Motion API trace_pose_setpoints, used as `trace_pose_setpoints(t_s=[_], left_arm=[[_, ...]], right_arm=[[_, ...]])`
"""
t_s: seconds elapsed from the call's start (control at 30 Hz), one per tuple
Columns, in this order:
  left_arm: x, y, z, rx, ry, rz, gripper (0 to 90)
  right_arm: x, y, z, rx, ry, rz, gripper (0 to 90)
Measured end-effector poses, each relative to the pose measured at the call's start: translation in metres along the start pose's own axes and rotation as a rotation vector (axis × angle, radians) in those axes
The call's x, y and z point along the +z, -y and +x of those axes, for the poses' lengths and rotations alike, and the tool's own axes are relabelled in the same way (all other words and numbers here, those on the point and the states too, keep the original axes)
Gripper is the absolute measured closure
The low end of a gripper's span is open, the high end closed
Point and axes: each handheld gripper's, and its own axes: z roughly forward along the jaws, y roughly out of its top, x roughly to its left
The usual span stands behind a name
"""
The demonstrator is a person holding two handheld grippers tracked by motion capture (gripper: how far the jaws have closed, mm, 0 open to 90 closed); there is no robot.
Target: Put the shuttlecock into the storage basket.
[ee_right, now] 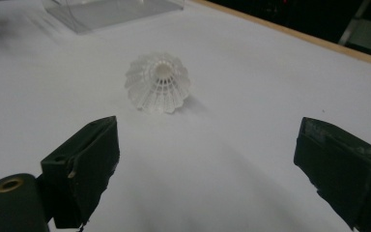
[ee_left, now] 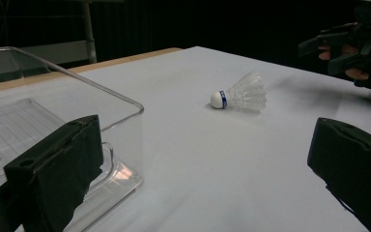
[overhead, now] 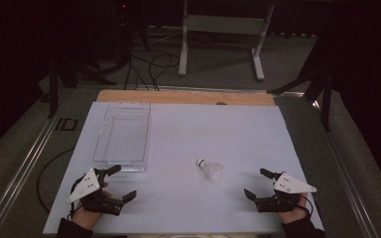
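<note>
The clear tray [ee_left: 53,111] runs off the left edge of the left gripper view, its near wall partly behind a jaw. The right tool [ee_left: 352,46] is cropped at the upper right corner.

White table [overhead: 258,134] — clear tray [overhead: 124,136] far left, shuttlecock [overhead: 211,169] near middle

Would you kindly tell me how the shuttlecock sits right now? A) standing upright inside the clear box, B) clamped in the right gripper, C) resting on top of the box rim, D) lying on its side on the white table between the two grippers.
D: the shuttlecock lies on its side on the bare table, clear of the box and both open grippers.
</note>
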Motion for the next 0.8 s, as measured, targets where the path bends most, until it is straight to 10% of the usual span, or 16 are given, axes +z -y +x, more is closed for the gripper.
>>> trace_pose_setpoints(t_s=[0.8], left_arm=[[0.0039,0.0009,-0.0019,0.015,0.01,0.038,0.0]], right_arm=[[0.0014,0.0001,-0.0053,0.045,0.034,0.046,8.0]])
